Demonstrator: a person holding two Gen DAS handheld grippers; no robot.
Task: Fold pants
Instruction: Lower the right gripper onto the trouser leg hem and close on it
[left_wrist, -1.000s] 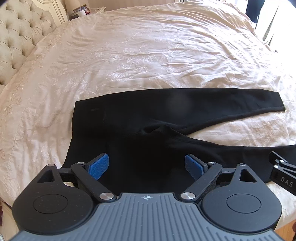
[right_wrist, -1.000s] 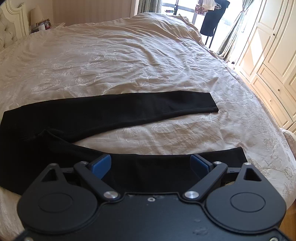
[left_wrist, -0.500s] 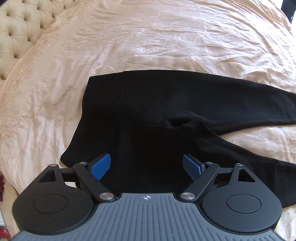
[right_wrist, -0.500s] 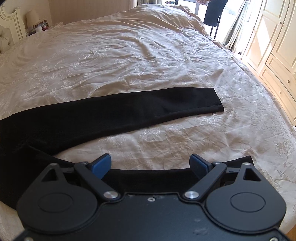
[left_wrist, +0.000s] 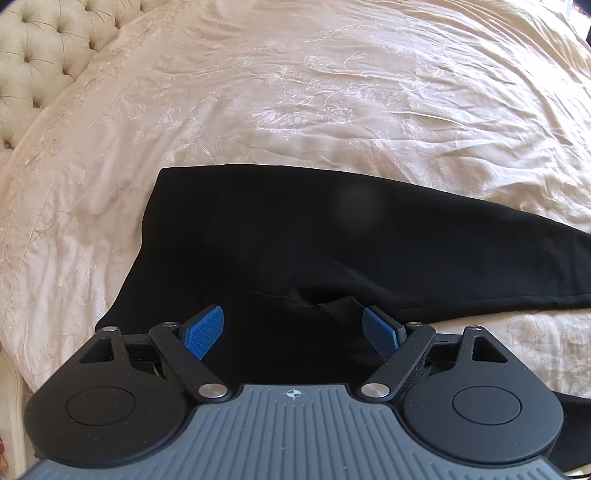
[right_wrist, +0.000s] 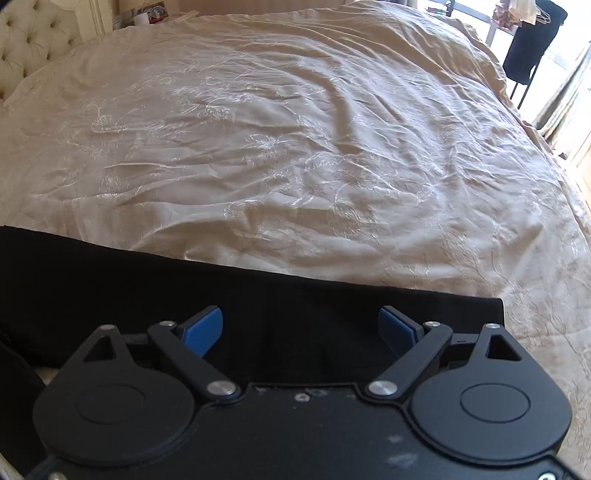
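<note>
A cream bed (left_wrist: 332, 92) carries black pants (left_wrist: 295, 240), spread flat near its front edge with the legs parted. The left gripper (left_wrist: 293, 330) hangs over the seat, jaws wide and empty. The right gripper (right_wrist: 303, 328) is likewise spread and empty over a leg (right_wrist: 258, 306), seemingly near the hem.

Black pants (left_wrist: 332, 236); cream bedspread (left_wrist: 332, 92), floral embroidery; claw pads (left_wrist: 204, 328) blue.

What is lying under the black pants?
The black pants lie flat on the cream embroidered bedspread, which shows all around them. The fabric hides the part directly beneath, so anything there cannot be seen.
</note>
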